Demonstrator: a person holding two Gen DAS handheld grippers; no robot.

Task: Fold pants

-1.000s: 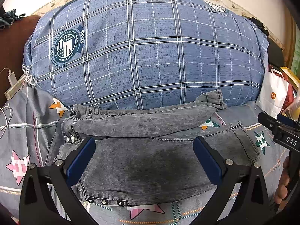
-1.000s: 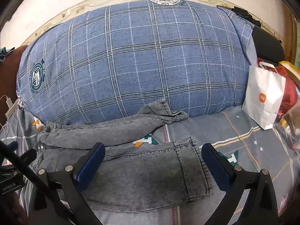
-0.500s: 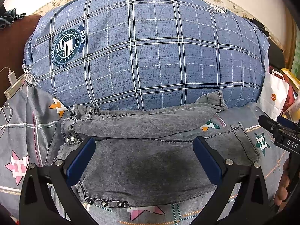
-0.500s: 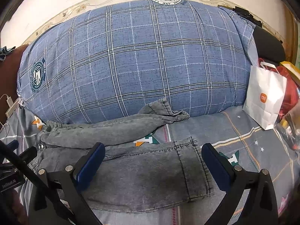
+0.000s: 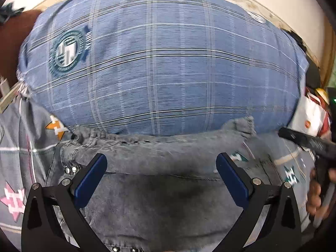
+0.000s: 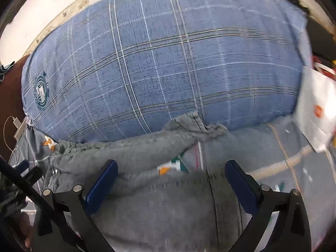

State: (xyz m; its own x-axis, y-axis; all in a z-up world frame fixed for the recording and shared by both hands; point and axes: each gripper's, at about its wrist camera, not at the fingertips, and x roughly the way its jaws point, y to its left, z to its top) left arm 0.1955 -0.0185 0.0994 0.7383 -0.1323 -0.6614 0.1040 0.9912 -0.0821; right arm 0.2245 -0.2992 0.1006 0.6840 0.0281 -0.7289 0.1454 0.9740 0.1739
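Over grey pants (image 5: 163,199), 2 wide-apart grippers

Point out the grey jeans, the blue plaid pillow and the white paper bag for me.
grey jeans (image 5: 168,205): left wrist view, flat dark panel between the tongs.
blue plaid pillow (image 6: 168,63): right wrist view, middle of its face.
white paper bag (image 6: 315,105): right wrist view, its front side near the orange logo.

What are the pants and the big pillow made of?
Pants: looks like washed grey denim, matte, with stitched seams and metal rivets. Pillow: seemingly woven cotton-type cloth, matte blue plaid with a printed crest; exact fibre unclear.
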